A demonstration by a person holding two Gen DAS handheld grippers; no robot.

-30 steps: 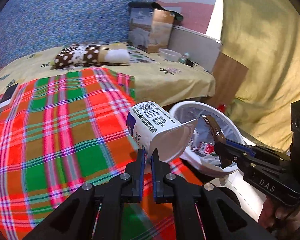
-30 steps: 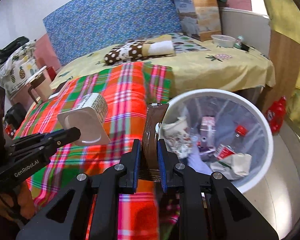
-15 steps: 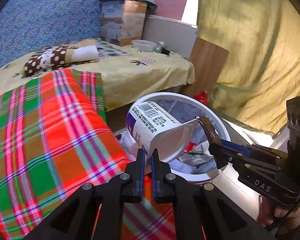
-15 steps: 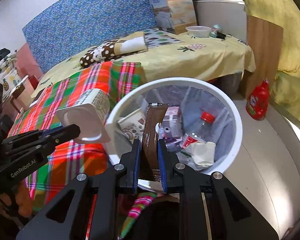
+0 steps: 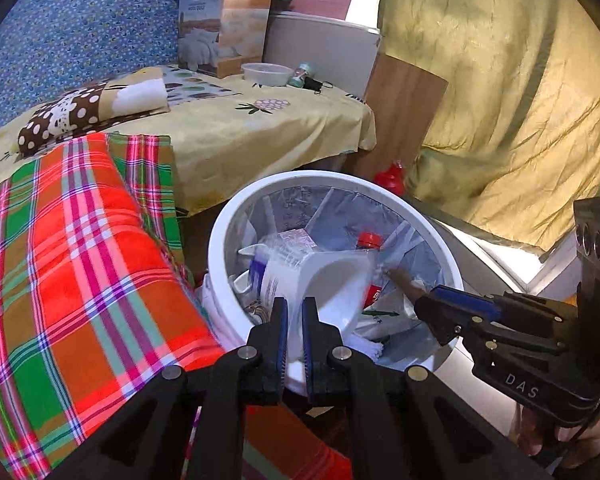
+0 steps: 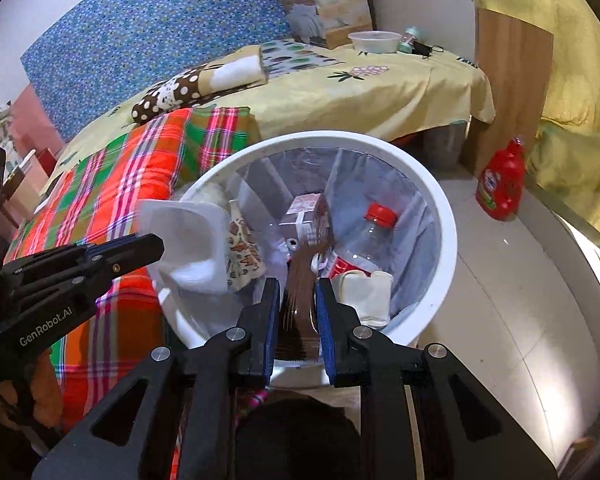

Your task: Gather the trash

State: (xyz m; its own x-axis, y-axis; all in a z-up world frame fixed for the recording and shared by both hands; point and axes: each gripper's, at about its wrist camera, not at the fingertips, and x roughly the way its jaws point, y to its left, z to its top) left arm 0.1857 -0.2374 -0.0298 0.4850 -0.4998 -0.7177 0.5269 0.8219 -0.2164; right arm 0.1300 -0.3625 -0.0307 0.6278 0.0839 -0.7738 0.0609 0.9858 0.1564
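Both grippers have travelled from over the plaid blanket to above the white bin. Left gripper stays clamped on the white cup's rim; right gripper's jaws are opening, the brown wrapper loose between them.

- We see a white bin of smooth, shiny plastic, lined with a thin clear bag.
- We see a soft checked cloth blanket.
- The yogurt cup looks like smooth white plastic.
- We see a matt wooden board.
- The red jug is glossy plastic.
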